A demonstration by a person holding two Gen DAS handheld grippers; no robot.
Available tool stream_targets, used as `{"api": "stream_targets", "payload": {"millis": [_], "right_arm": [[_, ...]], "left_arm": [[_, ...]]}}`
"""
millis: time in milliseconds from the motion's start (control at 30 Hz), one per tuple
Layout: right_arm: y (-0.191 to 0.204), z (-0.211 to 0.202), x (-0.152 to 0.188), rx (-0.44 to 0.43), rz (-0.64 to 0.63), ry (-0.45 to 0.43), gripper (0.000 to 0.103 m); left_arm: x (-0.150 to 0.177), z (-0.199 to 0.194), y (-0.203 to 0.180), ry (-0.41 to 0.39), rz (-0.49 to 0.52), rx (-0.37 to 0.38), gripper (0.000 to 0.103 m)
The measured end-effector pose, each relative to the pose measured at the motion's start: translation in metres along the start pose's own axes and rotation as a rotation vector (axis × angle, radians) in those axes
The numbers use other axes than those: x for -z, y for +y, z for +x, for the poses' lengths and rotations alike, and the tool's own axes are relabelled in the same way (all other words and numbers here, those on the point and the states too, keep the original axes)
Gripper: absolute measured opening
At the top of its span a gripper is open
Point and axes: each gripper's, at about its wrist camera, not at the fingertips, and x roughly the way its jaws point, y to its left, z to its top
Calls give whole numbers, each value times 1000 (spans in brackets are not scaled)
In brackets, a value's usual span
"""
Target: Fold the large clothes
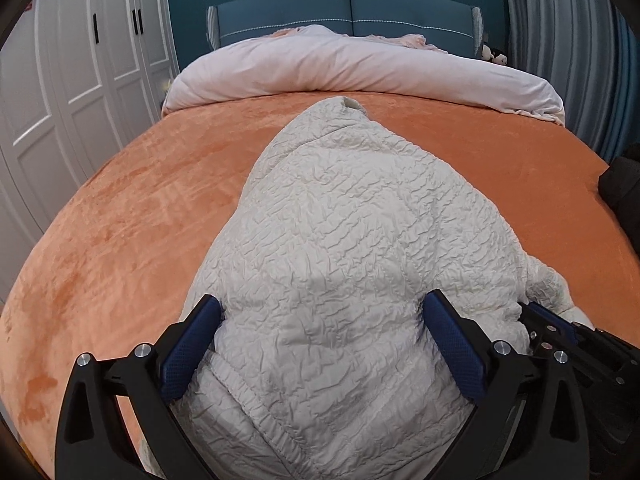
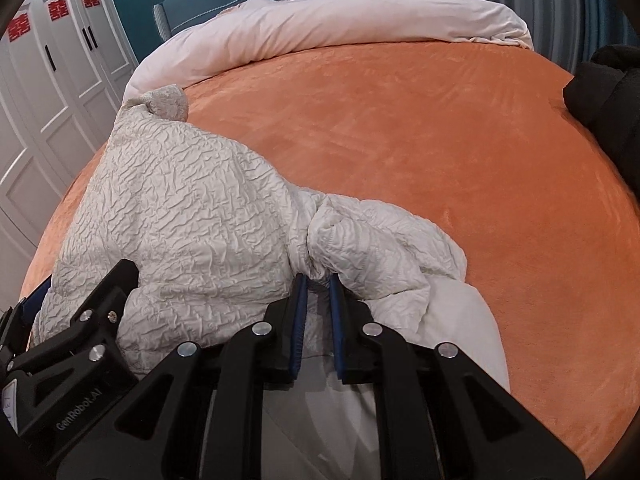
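Observation:
A cream, crinkled quilted jacket [image 1: 340, 208] lies lengthwise on the orange bed cover [image 1: 140, 200], its far end reaching toward the pillows. My left gripper [image 1: 323, 302] is open wide over the jacket's near end, and the padded fabric bulges up between its blue pads [image 1: 188, 348]. In the right wrist view, my right gripper [image 2: 318, 280] is shut on a bunched fold of the jacket [image 2: 180, 208] at its right side. The smooth white lining shows under the fingers. The left gripper's body [image 2: 80, 320] sits at the lower left of that view.
A rolled-back pink duvet [image 1: 360, 64] lies across the head of the bed before a blue headboard [image 1: 348, 12]. White wardrobe doors [image 1: 80, 80] stand on the left. A dark garment [image 2: 604, 92] sits at the bed's right edge. Bare orange cover [image 2: 440, 140] stretches right of the jacket.

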Motion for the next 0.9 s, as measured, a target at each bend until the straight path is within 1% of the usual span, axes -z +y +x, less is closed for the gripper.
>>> {"api": "stream_targets", "payload": {"millis": [100, 200, 233, 267, 333, 367, 400, 433, 467, 500, 533, 567, 600, 633, 667, 733, 800, 867, 900], "right_arm": [[1, 0, 2, 4, 0, -18, 9], [0, -3, 4, -9, 7, -37, 9], [-1, -5, 3, -21, 12, -39, 9], [-4, -9, 2, -45, 20, -40, 10], [-14, -29, -3, -107, 60, -14, 13], [-21, -43, -3, -138, 101, -7, 22], [-29, -57, 0, -168, 145, -13, 46], [-38, -74, 4, -199, 192, -32, 58], [-49, -92, 12, -195, 235, -53, 77], [-58, -105, 20, -176, 251, -56, 79], [-62, -109, 26, -172, 255, -46, 79], [-70, -108, 36, -177, 270, 1, 79], [-75, -102, 43, -184, 291, 46, 79], [-78, -92, 51, -201, 320, 101, 79], [-78, -83, 56, -227, 339, 141, 79], [-77, -67, 64, -305, 389, 199, 80], [-75, -55, 69, -358, 468, 211, 88], [-72, -47, 70, -406, 525, 208, 93], [-71, -43, 69, -423, 540, 210, 94]], "left_arm": [[2, 1, -1, -11, 5, -8, 98], [2, 1, 1, -15, -1, 3, 98], [2, -1, 3, -15, -8, 14, 98], [-1, -5, 9, -5, -24, 47, 98], [-7, -15, 23, 34, -41, 108, 98], [-9, -25, 36, 65, -58, 136, 98], [-9, -36, 49, 80, -86, 150, 98], [-7, -48, 65, 86, -120, 173, 98], [-3, -56, 79, 92, -156, 199, 98], [0, -61, 89, 105, -184, 210, 98], [7, -63, 105, 140, -226, 218, 98], [12, -62, 113, 163, -253, 225, 98], [20, -59, 124, 203, -294, 239, 98], [25, -54, 129, 231, -323, 258, 98], [34, -47, 136, 269, -378, 303, 98], [43, -38, 140, 308, -453, 360, 98], [45, -31, 138, 338, -493, 400, 98], [45, -22, 132, 357, -505, 462, 98], [46, -13, 127, 382, -506, 505, 98]]}}
